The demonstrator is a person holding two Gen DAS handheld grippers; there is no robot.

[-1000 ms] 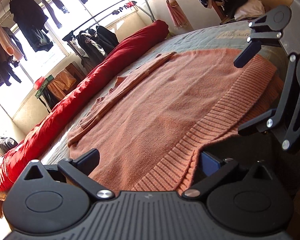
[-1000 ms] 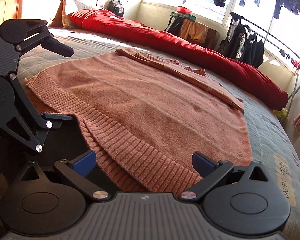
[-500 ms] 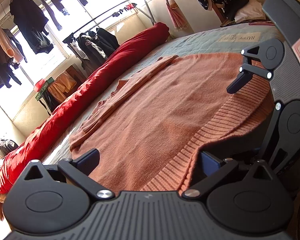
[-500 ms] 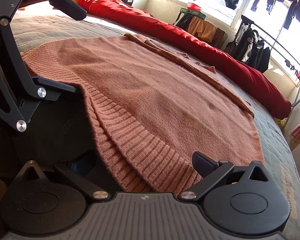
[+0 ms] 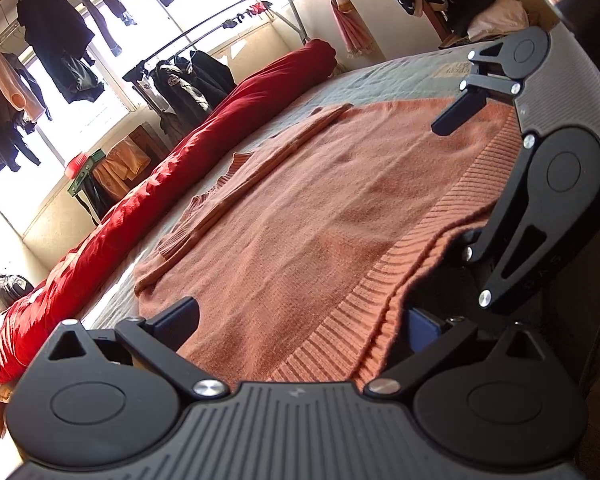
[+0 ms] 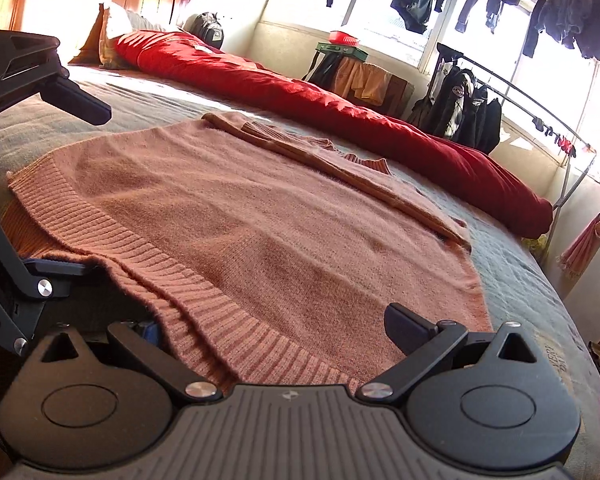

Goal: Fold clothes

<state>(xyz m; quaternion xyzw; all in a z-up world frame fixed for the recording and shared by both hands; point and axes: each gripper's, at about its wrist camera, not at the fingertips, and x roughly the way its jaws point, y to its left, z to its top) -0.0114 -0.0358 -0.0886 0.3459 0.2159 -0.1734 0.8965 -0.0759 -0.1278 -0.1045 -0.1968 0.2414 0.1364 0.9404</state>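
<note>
left wrist view: the salmon-pink sweater [image 5: 300, 216] lies spread flat on the grey bedspread [image 5: 384, 76], its sleeve folded across the chest and its ribbed hem [image 5: 384, 304] hanging just over the near edge of the bed. the left gripper [image 5: 300, 320] has its jaws spread wide, one finger above the knit and the other below the hem, so the hem sits between them but nothing is pinched yet. off to the side the right gripper [image 5: 456, 180] straddles the same hem in the same way, also released. a long red duvet [image 5: 148, 204] is rolled along the far side of the bed.

right wrist view: the right gripper [image 6: 276, 328] shows its jaws parted around the hem [image 6: 204, 300]; one finger rests over the knit and the other is tucked beneath the overhanging edge. the left gripper [image 6: 72, 184] is seen further along the hem, likewise unclenched. the sweater [image 6: 268, 216] lies smooth, with the collar toward the red duvet [image 6: 340, 112].

my reading: the step in hand is taking hold of the bottom hem at two points. the next move calls for both claws to close firmly on both knit layers, then lift together and carry the hem toward the collar, keeping it level so the fold lands square.
</note>
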